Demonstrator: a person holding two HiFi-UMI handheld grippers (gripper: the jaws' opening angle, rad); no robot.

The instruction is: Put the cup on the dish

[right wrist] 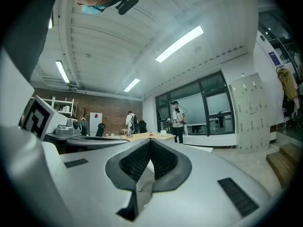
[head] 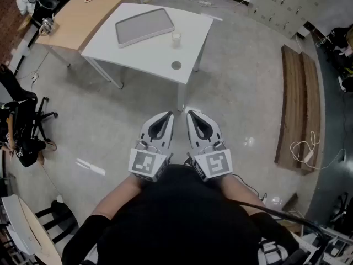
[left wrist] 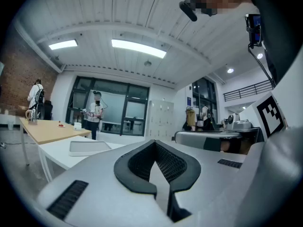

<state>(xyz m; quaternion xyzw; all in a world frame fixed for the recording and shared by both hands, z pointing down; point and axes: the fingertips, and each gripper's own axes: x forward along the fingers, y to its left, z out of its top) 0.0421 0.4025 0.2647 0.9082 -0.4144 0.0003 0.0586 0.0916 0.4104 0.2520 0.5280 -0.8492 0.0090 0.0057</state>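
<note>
Bottom centre of the head view: I hold both grippers side by side, close against my dark-clad body, above the grey floor (head: 110,126). The left gripper (head: 167,116) is clenched, jaws meeting at the tips with nothing between them. The right gripper (head: 191,115) is likewise clamped tight and empty.

At the left edge stands a black office chair (head: 25,120). At the right lies a long wooden bench (head: 300,104) with a white cable (head: 306,148) coiled on its near end.

Above centre, well apart from both grippers, stands the white table (head: 138,54). The small grey dish (head: 176,65) lies near its closest corner. The clear cup (head: 176,38) stands upright on the tabletop just beyond the dish, not touching it. To the cup's left rests a grey tray (head: 144,26). A wooden table (head: 83,15) fills the upper left.
</note>
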